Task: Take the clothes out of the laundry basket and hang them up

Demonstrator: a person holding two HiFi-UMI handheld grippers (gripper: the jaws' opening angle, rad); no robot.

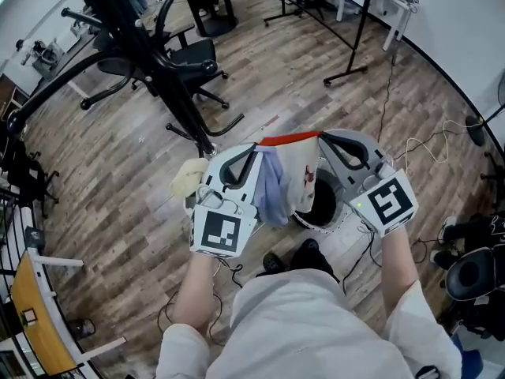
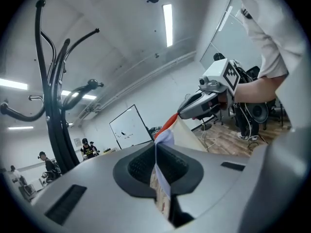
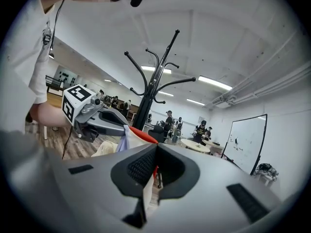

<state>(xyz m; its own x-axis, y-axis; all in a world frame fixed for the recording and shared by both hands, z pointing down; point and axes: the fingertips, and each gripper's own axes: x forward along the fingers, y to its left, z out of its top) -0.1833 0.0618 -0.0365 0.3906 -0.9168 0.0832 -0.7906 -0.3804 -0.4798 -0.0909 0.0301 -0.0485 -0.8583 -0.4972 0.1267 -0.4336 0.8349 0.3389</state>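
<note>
Though unseen overhead, whiteboard (image 2: 129,127) past garment (image 2: 187,136), L+R gripper views.

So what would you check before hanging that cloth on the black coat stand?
1. Left hand-held gripper shut on the cream garment with orange-red edge: ok.
2. Right hand-held gripper shut on it too: ok.
3. Top edge stretched between them: ok.
4. Garment clear of the round white-rimmed laundry basket: cannot tell, it hangs in front of the opening.
5. Hooks of the tall black coat stand bare: ok.
6. Floor free of loose cables: not ok, a thin cable runs toward the basket.
</note>
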